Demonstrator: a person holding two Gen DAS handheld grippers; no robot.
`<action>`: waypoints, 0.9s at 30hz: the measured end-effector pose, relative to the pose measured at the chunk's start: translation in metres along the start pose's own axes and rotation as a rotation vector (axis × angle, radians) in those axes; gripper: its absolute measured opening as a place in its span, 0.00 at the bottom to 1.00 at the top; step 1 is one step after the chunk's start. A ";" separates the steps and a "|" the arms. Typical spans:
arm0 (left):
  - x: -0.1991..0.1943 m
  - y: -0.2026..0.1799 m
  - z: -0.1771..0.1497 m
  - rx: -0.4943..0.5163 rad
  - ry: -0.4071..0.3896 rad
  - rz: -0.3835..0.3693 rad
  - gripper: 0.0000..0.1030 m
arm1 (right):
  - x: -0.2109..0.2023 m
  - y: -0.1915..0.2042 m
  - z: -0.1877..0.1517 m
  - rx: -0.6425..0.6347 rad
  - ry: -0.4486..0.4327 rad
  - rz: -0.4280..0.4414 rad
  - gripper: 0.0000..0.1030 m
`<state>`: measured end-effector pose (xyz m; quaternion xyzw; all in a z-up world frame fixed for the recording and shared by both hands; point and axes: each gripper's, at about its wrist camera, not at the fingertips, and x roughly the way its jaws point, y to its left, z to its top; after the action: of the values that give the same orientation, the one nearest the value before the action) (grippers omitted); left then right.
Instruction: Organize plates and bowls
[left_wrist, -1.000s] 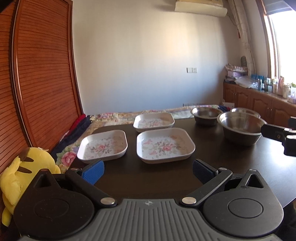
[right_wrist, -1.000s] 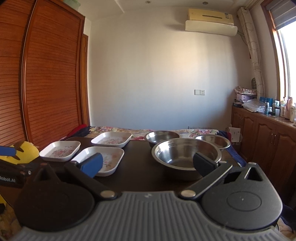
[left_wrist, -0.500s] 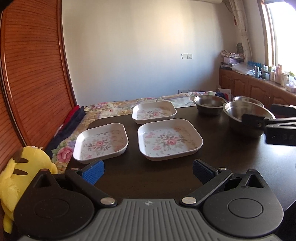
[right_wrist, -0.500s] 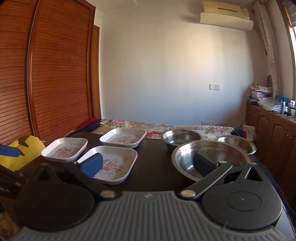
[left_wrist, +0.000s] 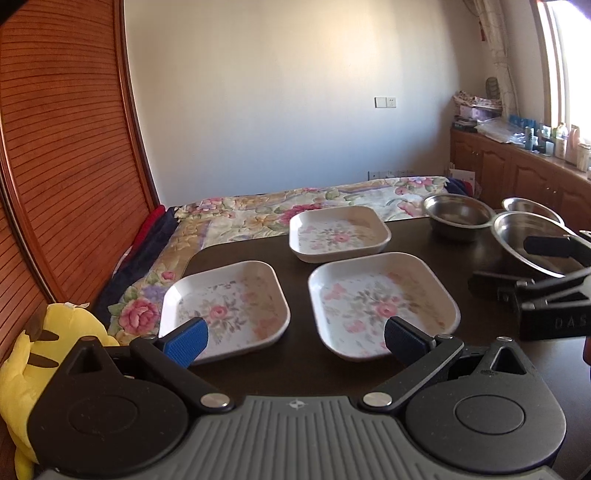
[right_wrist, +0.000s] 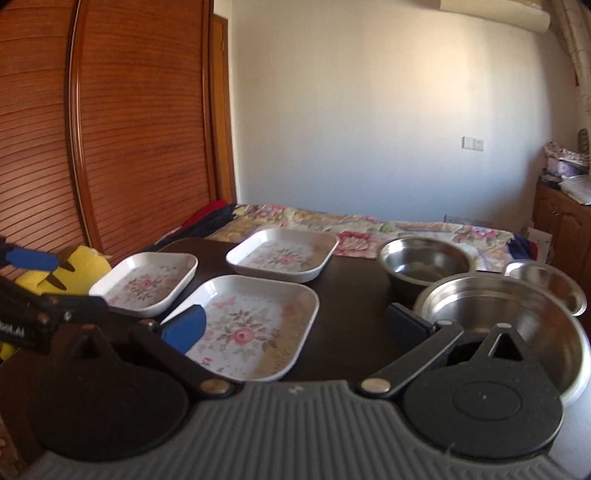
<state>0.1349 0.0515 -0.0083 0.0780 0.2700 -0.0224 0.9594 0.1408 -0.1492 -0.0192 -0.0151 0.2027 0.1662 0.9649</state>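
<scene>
A: Both grippers have come down and forward toward the table (left_wrist: 369, 236) compared with a second ago. The left gripper (left_wrist: 291, 338) hangs low over the near edge, jaws spread wide, nothing between them. Its blue pad overlaps the near-left plate (left_wrist: 225, 306) in view; contact can't be judged.

B: And the right gripper (right_wrist: 295, 325)?

A: Also wide open and empty. Its right finger now sits at the rim of the large steel bowl (right_wrist: 509, 314); a second ago the bowl lay well ahead of it.

B: The dishes themselves?

A: Unmoved. Three floral plates are laid out separately on the left half, the near-right plate (left_wrist: 384, 299) and the far plate (left_wrist: 338, 232) among them. The medium bowl (left_wrist: 456, 214) and small bowl (left_wrist: 532, 208) sit behind the large one on the right.

B: Meaning?

A: Approach phase, likely. Nothing is stacked yet; first grasps look imminent.
</scene>
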 end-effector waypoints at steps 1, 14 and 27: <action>0.006 0.003 0.002 -0.002 0.008 0.002 1.00 | 0.006 0.000 0.001 -0.004 0.011 0.005 1.00; 0.072 0.019 0.018 -0.057 0.056 -0.102 0.89 | 0.063 -0.005 0.005 0.010 0.142 0.070 0.76; 0.104 0.009 0.014 -0.072 0.110 -0.189 0.46 | 0.082 -0.015 -0.006 0.058 0.198 0.072 0.45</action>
<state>0.2320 0.0583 -0.0497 0.0191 0.3292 -0.0987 0.9389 0.2138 -0.1378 -0.0576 0.0040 0.3020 0.1926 0.9336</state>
